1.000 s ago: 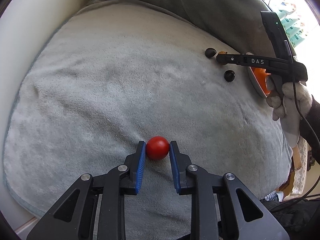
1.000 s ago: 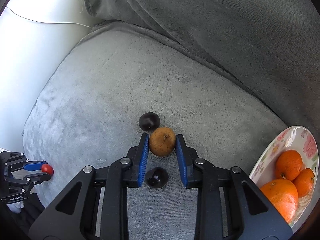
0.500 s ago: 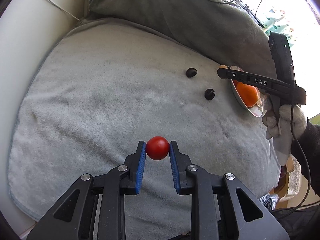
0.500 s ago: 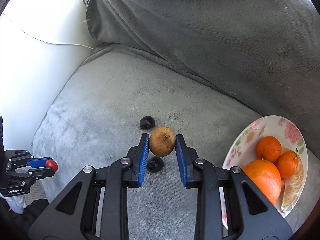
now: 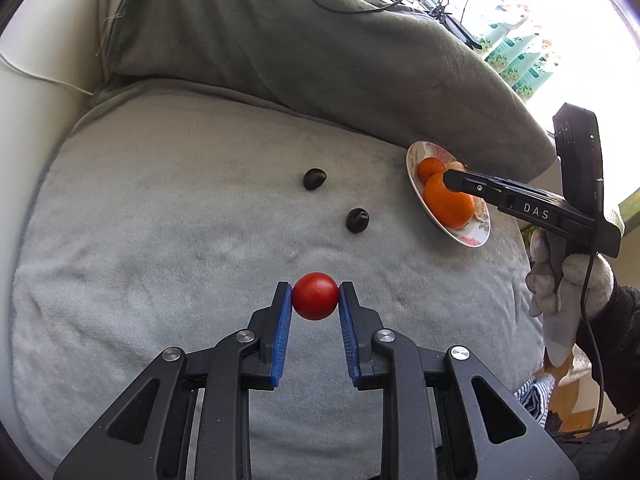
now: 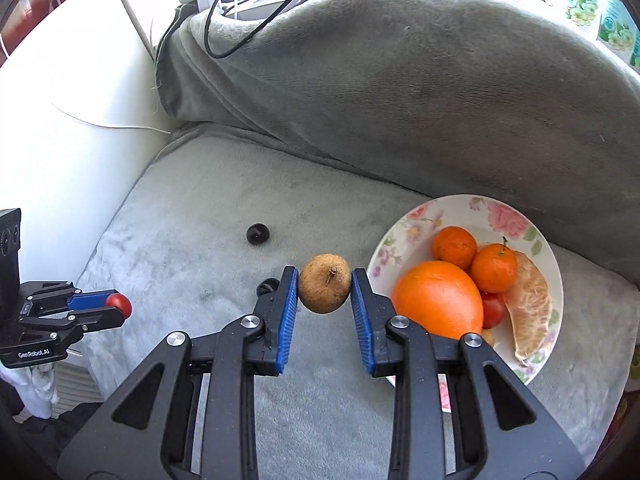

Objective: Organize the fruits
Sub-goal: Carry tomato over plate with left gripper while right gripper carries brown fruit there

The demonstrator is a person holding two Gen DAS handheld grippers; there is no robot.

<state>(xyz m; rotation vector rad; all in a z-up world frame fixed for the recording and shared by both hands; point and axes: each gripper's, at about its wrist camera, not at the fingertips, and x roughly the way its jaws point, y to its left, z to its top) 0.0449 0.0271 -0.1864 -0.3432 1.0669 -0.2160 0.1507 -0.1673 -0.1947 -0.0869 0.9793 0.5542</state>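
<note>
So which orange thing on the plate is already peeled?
The curved orange segment at the flowered plate's right edge; the big orange and two small mandarins keep their skin.

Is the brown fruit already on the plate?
Not yet. The brown fruit is clamped in the right hand-held gripper, beside the plate, over the grey cushion.

Lying on the cushion (image 6: 192,208): two dark fruits (image 5: 314,179) left of the plate (image 6: 472,206), well apart from it. Sitting in the plate: oranges (image 6: 438,300), a peeled segment (image 6: 530,308) rightmost. Rising behind: the blanket-covered backrest (image 6: 400,80).
</note>
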